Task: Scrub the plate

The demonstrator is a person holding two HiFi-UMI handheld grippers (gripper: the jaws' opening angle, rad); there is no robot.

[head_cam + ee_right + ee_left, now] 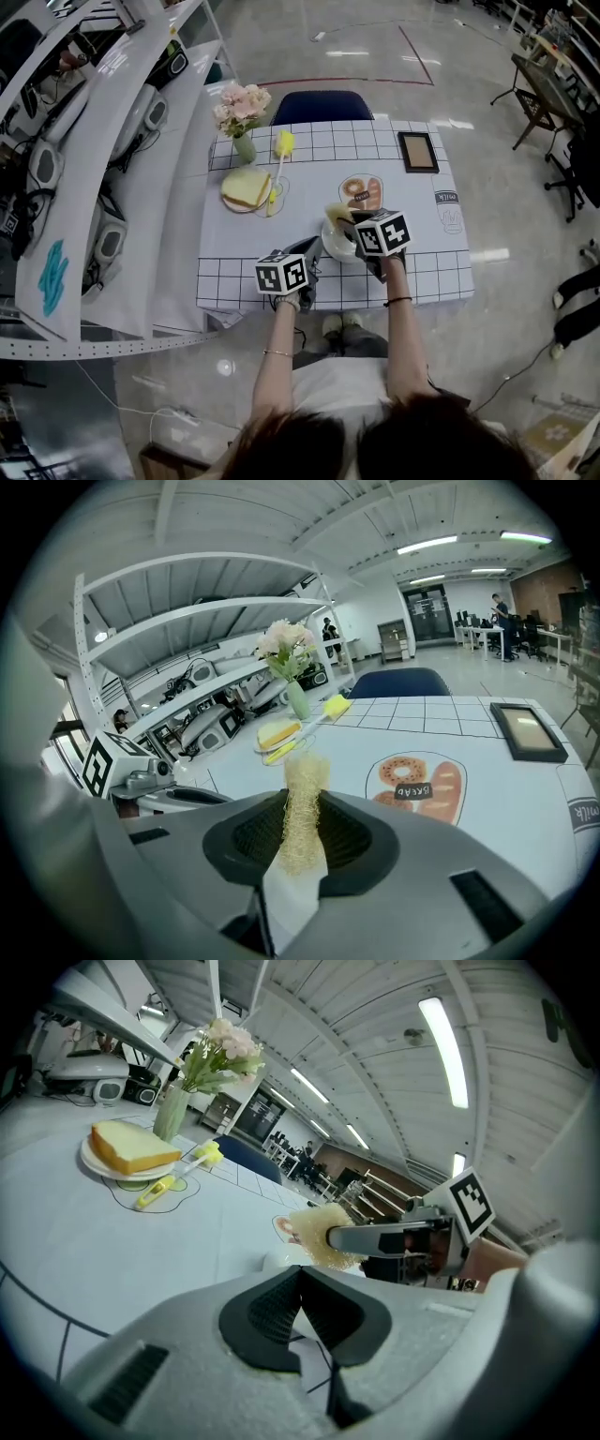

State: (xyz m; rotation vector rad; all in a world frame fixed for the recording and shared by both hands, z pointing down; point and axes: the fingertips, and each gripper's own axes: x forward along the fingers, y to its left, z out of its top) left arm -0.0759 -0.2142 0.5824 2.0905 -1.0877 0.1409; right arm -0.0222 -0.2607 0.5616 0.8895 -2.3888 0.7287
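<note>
Right gripper is clamped on a loofah sponge. The sponge tip sits over the white plate at lower centre of the table in head view; contact unclear. Left gripper has its jaws closed, apparently pinching the plate's near rim, just left of the sponge. Bread slice, yellow brush and flower vase sit at the table's upper left, well apart.

Head view steep over table; claw views low, seemingly close, share flowers.
</note>
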